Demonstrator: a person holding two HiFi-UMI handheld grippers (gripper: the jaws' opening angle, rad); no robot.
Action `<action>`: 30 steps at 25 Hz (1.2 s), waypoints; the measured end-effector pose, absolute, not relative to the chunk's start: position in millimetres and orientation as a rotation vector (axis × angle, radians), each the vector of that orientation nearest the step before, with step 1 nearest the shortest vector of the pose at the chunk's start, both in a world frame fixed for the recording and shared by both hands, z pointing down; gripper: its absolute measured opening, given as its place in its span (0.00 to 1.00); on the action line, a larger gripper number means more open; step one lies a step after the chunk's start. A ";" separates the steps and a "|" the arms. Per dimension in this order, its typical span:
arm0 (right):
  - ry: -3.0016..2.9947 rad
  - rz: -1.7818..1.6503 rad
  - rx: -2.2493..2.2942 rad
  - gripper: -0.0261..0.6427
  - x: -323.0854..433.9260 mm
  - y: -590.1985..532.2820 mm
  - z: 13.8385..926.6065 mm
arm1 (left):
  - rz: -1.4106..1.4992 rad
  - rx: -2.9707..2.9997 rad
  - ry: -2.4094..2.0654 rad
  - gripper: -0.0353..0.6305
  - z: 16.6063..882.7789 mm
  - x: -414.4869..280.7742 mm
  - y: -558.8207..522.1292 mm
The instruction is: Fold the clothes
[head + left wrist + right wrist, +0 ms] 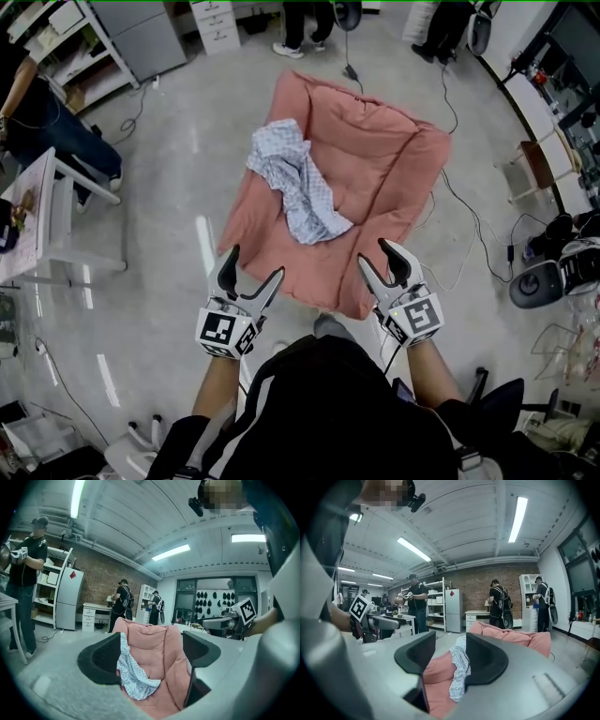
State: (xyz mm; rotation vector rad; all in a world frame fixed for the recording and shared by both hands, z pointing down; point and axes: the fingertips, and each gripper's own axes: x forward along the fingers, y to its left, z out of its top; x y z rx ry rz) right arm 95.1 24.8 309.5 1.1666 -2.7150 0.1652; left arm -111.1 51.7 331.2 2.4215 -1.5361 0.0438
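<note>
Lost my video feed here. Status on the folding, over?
Left gripper and right gripper open, empty. Checked garment crumpled on pink cushion, untouched. Nothing lying over it.

This is a robotics lab or workshop in an industrial room. A bare red brick wall (478, 581) runs along the far side under long white ceiling strip lights (516, 515). White metal shelving racks (438, 599) and a white drawer cabinet (91, 617) stand on a polished grey concrete floor (169, 187) crossed by loose black cables (352, 69). Several standing people (123, 604) are busy by the far wall.
</note>
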 end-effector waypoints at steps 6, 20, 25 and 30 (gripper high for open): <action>-2.694 0.188 1.018 0.33 102.0 -31.4 346.0 | 0.137 2.355 -1.501 0.68 368.4 -84.4 8.7; -2.577 0.247 0.680 0.28 92.2 -82.0 478.5 | 0.362 2.243 -1.434 0.61 490.2 -54.4 -27.2; -2.515 0.324 0.561 0.25 62.6 -74.7 550.5 | 0.393 2.240 -1.384 0.56 546.5 -55.0 -31.8; -2.448 0.281 0.422 0.24 41.5 -65.8 619.1 | 0.436 2.233 -1.328 0.56 604.4 -55.8 -36.6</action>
